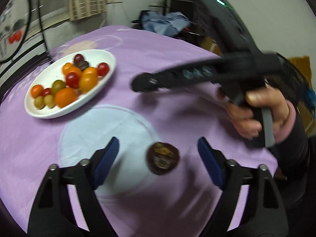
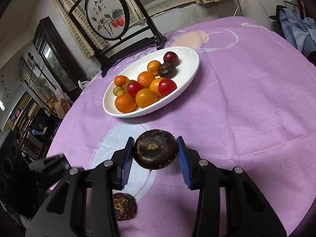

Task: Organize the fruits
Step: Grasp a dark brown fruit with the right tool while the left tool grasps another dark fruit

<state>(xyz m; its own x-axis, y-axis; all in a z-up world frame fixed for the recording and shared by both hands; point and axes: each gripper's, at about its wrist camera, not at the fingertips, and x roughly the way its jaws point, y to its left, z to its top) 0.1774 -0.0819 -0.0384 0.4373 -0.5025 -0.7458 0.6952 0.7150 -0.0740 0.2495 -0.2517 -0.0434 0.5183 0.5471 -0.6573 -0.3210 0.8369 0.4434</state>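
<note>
A dark brown water chestnut lies on the purple cloth between the blue pads of my left gripper, which stands open without touching it. My right gripper is shut on a second, larger water chestnut, held a little above the cloth. The chestnut on the cloth shows again in the right wrist view, low and to the left. Farther back, a white oval plate holds several small oranges, red and green tomatoes and one more dark chestnut. In the left wrist view the right gripper reaches in from the right, blurred.
A person's hand holds the right gripper's handle. A framed round painting stands at the table's far edge behind the plate. Blue clothing lies beyond the table at the right. A pale round print marks the cloth.
</note>
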